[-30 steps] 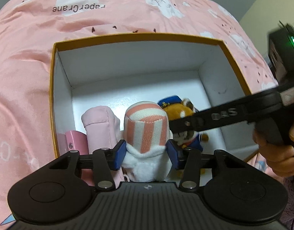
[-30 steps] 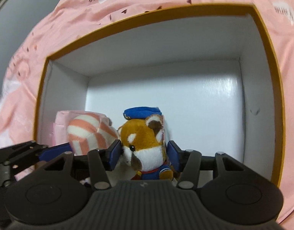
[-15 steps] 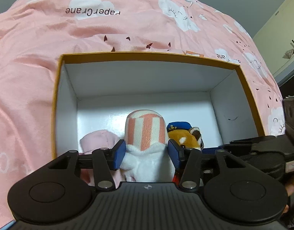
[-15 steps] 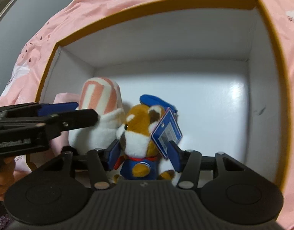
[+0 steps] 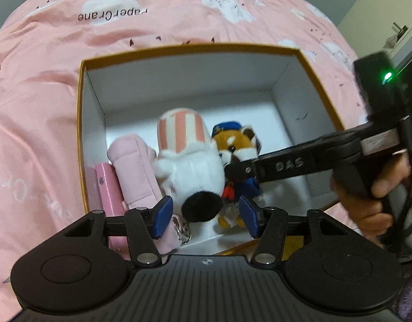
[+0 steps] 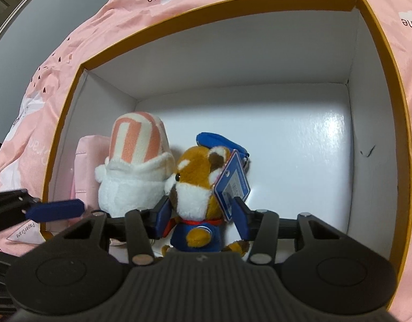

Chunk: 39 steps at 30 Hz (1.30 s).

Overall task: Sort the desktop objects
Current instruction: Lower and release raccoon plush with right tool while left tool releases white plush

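Right gripper (image 6: 200, 214) is closing its jaws around the fox plush (image 6: 197, 193), which is standing upright in the box (image 6: 380, 86). Left gripper (image 5: 204, 216) is opening, its pads apart from the striped plush (image 5: 187, 155) just ahead.

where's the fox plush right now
In the right wrist view the fox plush stands in the box, between the closing right gripper's jaws, with the striped plush touching its left.
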Motion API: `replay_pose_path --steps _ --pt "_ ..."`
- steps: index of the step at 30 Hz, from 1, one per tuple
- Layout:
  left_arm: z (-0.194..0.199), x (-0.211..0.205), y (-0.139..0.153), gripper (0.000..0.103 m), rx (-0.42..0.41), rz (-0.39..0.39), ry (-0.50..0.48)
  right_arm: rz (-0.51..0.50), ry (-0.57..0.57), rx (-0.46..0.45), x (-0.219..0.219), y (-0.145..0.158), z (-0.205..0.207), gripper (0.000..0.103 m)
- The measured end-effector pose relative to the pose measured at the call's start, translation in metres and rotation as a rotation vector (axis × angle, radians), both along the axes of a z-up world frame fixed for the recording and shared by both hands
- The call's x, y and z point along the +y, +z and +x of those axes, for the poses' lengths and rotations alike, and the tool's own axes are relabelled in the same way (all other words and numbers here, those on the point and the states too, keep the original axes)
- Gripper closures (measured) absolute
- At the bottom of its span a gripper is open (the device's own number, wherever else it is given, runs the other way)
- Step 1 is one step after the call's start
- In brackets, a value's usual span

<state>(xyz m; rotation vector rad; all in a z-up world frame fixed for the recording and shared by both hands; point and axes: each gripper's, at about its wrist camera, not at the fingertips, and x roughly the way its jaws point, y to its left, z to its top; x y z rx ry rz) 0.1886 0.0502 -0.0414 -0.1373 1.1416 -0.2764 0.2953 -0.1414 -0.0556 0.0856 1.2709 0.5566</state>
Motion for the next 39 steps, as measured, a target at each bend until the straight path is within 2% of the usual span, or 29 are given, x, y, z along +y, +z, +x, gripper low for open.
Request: replay_pose_path --steps 3,4,6,8,11,15,19,22,26,35,39 --pt "0.001 -0.001 -0.01 0.053 0.014 -0.006 0.004 0.006 -0.001 0.002 -0.002 0.0 0.0 0.053" --pt "0.002 -0.002 -0.012 0.064 0.011 -0.003 0.005 0.008 -0.001 0.001 -0.001 0.0 0.0 0.053" --pt "0.002 -0.001 -0.016 0.072 0.002 0.001 0.017 0.008 0.002 -0.002 -0.001 0.0 0.0 0.054" --pt "0.001 0.002 -0.016 0.085 -0.001 -0.018 0.016 0.004 0.008 -0.006 -0.001 0.002 -0.001 0.057" --pt "-0.004 0.004 -0.007 0.092 -0.02 -0.014 0.012 0.002 0.017 -0.01 -0.003 0.008 -0.002 0.062" --pt "-0.006 0.009 0.005 0.094 -0.015 -0.045 0.002 -0.013 0.027 -0.016 -0.005 0.014 -0.001 0.063" --pt "-0.011 0.006 0.013 0.094 -0.011 -0.019 -0.025 -0.016 0.034 0.029 -0.001 0.016 -0.003 0.063" --pt "-0.008 0.006 0.008 0.094 0.003 -0.024 -0.022 -0.036 0.018 0.058 0.002 0.014 -0.002 0.065" --pt "-0.005 0.003 0.0 0.094 0.016 -0.028 -0.029 -0.019 -0.019 0.14 0.006 0.004 0.003 0.07" --pt "-0.008 0.002 -0.003 0.093 0.025 -0.021 -0.026 -0.027 -0.021 0.13 0.01 -0.002 -0.004 0.07" --pt "-0.008 0.003 -0.001 0.091 0.023 -0.02 -0.02 -0.033 -0.002 0.109 0.011 0.002 -0.006 0.065"
